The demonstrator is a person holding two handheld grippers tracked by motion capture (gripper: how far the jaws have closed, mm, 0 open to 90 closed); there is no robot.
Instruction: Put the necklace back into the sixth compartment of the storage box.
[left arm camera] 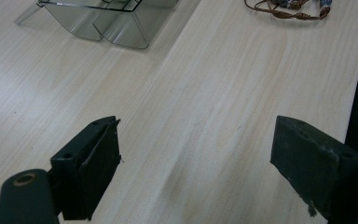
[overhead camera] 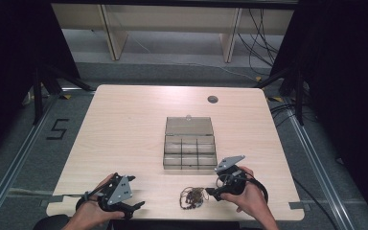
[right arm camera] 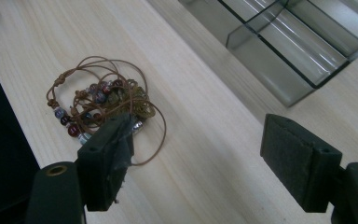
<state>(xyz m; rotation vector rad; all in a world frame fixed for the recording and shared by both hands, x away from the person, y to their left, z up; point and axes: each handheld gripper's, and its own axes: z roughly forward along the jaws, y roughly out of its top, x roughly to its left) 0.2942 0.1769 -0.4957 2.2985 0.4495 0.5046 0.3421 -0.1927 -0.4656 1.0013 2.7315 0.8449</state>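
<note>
So the beaded cord bracelets (overhead camera: 192, 197) are sitting in a tangled little heap right by the near edge of the table (overhead camera: 124, 124), a bit right of the middle. It's brown cord looped around itself with dark red, purple and clear-ish beads mixed in.

The right gripper (overhead camera: 210, 192) is just beside that heap, on its right. The right hand (overhead camera: 244, 191) comes up from the near edge with the fingers wrapped around the gripper body, and the whole thing is angled left toward the pile, grey plate up top. In the right gripper view the jaws stand wide apart with nothing clamped. One jaw hangs over the edge of the bracelet tangle and the other is over bare wood, so the pile is off to one side and not really between them. Can't tell if that jaw actually touches the cords.

The left gripper (overhead camera: 136, 207) is over by the near-left corner. The left hand (overhead camera: 93, 206) holds it low at the table's edge, pointing right across the front. Its jaws are also spread wide, and in the left gripper view there's just bare tabletop between them.

The clear plastic compartment box (overhead camera: 190, 148) sits around the middle of the table, well back from the near edge, lid (overhead camera: 189, 126) flipped open away from the person. The compartments look empty from above.
</note>
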